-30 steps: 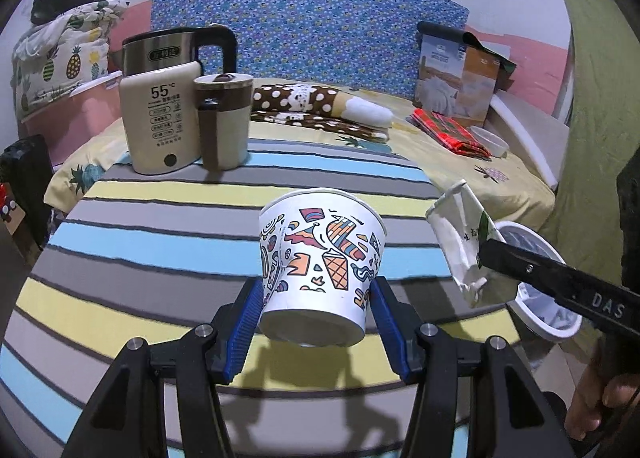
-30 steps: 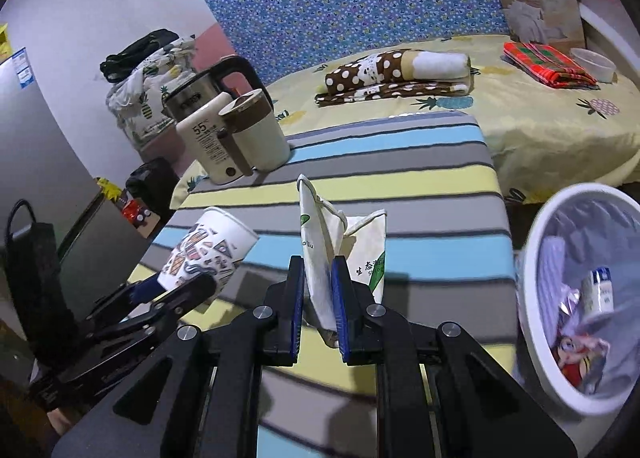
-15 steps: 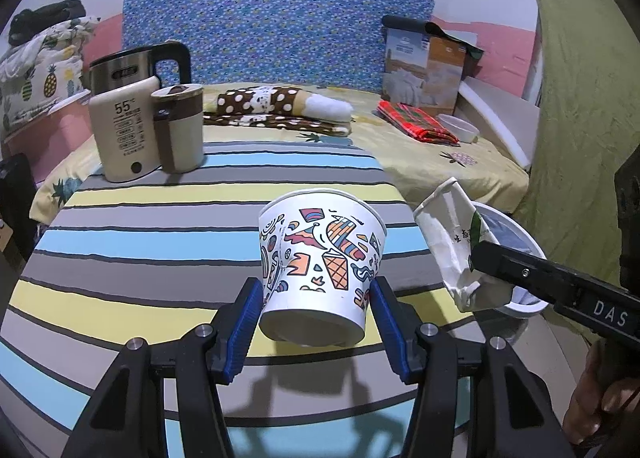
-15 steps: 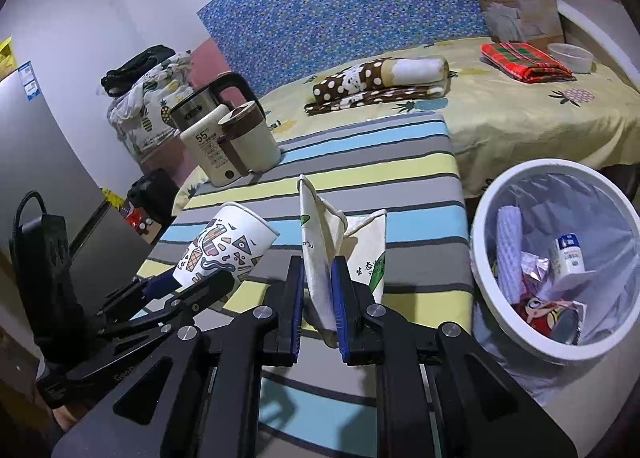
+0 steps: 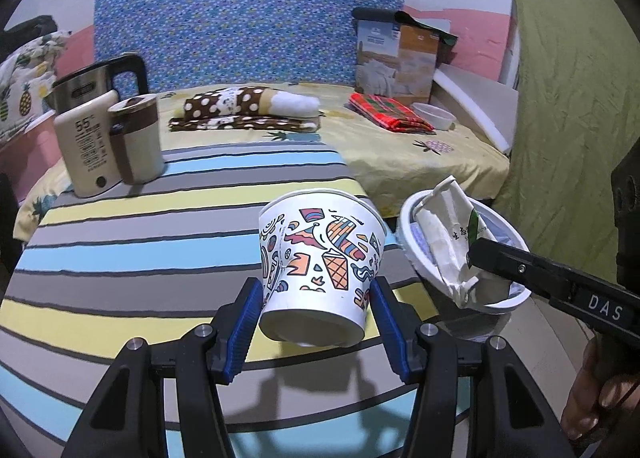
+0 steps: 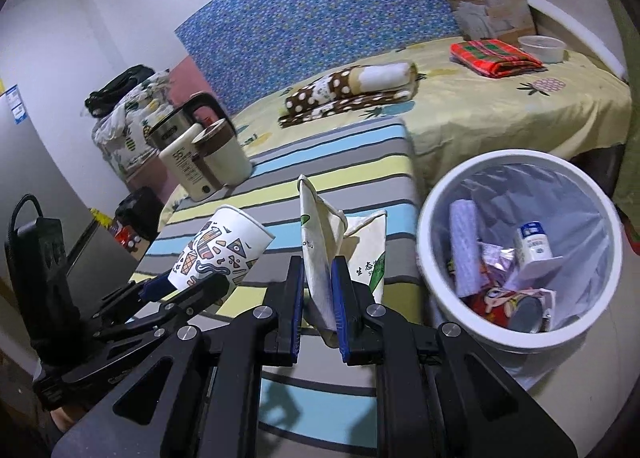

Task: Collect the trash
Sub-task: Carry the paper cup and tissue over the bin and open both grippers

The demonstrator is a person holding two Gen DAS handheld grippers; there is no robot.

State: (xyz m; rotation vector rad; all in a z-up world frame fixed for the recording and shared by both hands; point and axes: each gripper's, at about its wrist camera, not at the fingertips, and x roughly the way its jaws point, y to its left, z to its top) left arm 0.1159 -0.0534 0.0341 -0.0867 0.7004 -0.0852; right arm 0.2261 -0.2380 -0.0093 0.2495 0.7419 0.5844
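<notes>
Right gripper (image 6: 316,300): jaws clamped on crumpled paper bag (image 6: 320,242), bag upright, long axis vertical, held over striped table (image 6: 360,145) edge. Left gripper (image 5: 316,318): pads pressed on printed paper cup (image 5: 320,254), cup tilted, rim away from camera. White bin (image 6: 436,217): on floor just beside table, to right of both grippers; right gripper nearer. Judged next: carry bag rightward over bin rim, release; cup follows.

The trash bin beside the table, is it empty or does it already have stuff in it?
Partly filled. The trash bin already holds a small white bottle, wrappers and other scraps inside its clear liner.
</notes>
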